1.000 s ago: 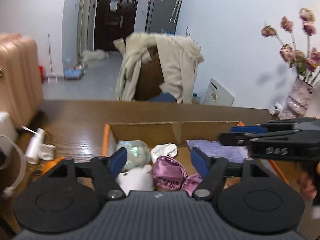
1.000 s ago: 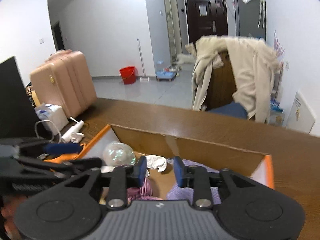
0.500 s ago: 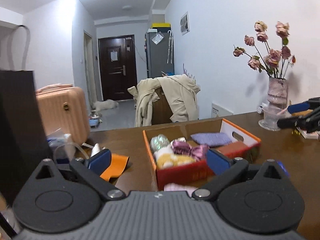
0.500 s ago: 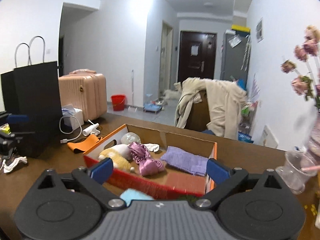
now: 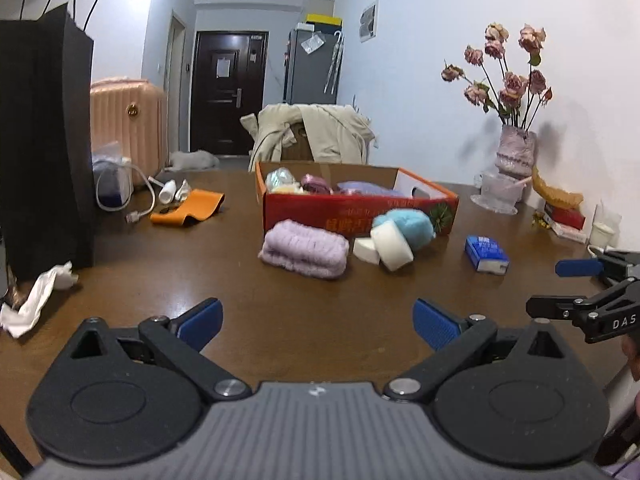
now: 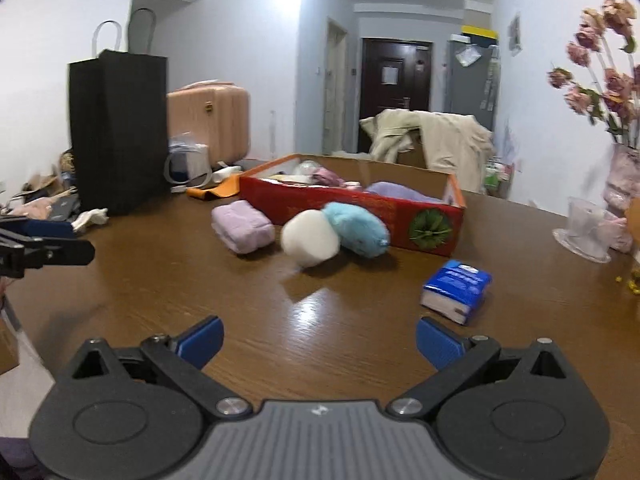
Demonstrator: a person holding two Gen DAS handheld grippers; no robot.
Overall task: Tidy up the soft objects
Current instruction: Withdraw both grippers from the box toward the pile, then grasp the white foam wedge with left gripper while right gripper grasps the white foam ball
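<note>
A red cardboard box [image 5: 356, 208] [image 6: 360, 210] on the brown table holds several soft items. In front of it lie a folded lilac towel [image 5: 304, 248] [image 6: 242, 226], white sponges [image 5: 390, 246] [image 6: 310, 238] and a light blue plush [image 5: 408, 224] [image 6: 356, 228]. A blue tissue pack [image 5: 486, 254] [image 6: 456, 290] lies to the right. My left gripper [image 5: 318, 322] is open and empty, well short of the towel. My right gripper [image 6: 318, 340] is open and empty, near the tissue pack; it also shows at the right edge of the left wrist view [image 5: 580, 284].
A black paper bag [image 5: 44, 140] [image 6: 118, 132] stands at the left, with crumpled white paper [image 5: 36, 296] beside it. An orange cloth [image 5: 188, 208] and a cable lie left of the box. A vase of dried flowers [image 5: 514, 152] and a clear cup [image 6: 584, 228] stand at the right.
Both grippers have pulled back from above the box to low over the near table. Both jaws have opened wide. The towel, sponges and plush in front of the box have come into view.
</note>
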